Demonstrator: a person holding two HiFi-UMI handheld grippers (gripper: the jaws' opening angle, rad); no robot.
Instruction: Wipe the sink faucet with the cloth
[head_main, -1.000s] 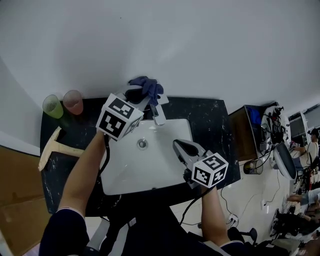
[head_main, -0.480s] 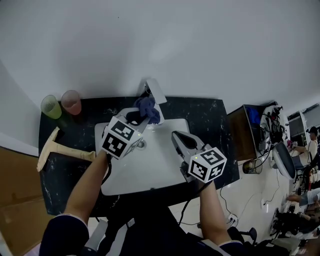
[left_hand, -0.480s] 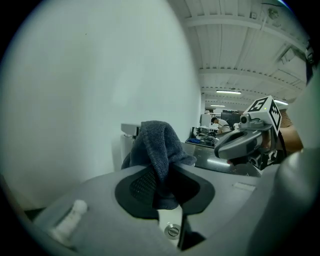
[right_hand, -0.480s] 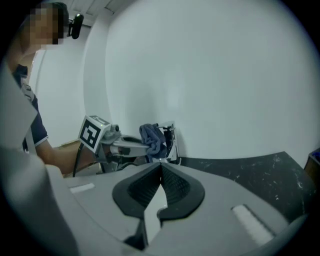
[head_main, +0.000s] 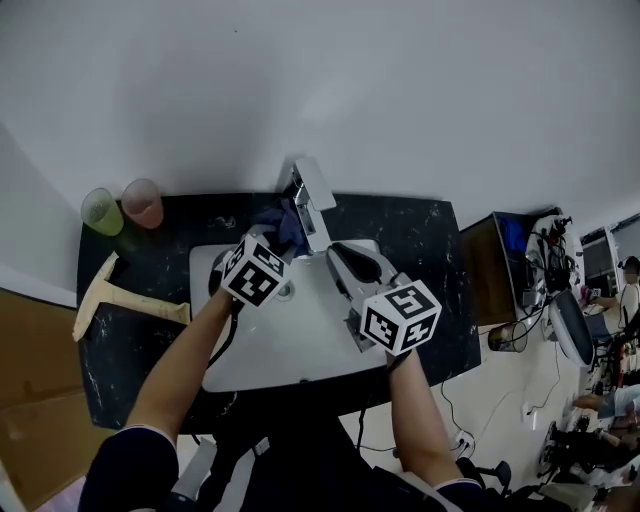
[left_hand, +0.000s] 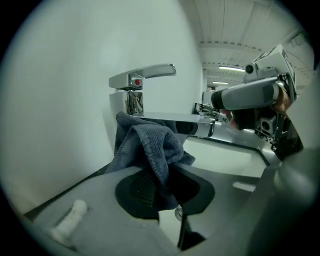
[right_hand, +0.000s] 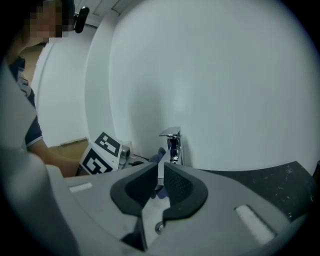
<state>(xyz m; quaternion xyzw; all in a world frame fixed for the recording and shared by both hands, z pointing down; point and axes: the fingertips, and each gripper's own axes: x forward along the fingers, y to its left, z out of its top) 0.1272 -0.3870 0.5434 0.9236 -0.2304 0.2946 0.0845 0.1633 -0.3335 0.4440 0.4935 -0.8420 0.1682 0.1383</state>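
Observation:
The chrome faucet (head_main: 311, 204) stands at the back of the white sink (head_main: 300, 345); its lever (left_hand: 144, 77) and spout (left_hand: 186, 122) also show in the left gripper view. The blue cloth (head_main: 284, 226) hangs against the faucet's left side below the lever. My left gripper (head_main: 278, 242) is shut on the cloth (left_hand: 148, 146), a fold of it pinched between the pads. My right gripper (head_main: 338, 252) reaches in from the right, at the spout's end. Its jaws are opening to a narrow gap (right_hand: 159, 187), in line with the faucet (right_hand: 172, 145). Whether the spout touches the pads I cannot tell.
A dark stone counter (head_main: 140, 350) surrounds the sink. A green cup (head_main: 102, 212) and a pink cup (head_main: 144, 203) stand at its back left, with a wooden T-shaped tool (head_main: 120, 300) in front of them. A white wall rises right behind the faucet.
My left gripper has come down with the cloth from the faucet's lever to beside the spout, baring the lever. My right gripper has moved in toward the spout.

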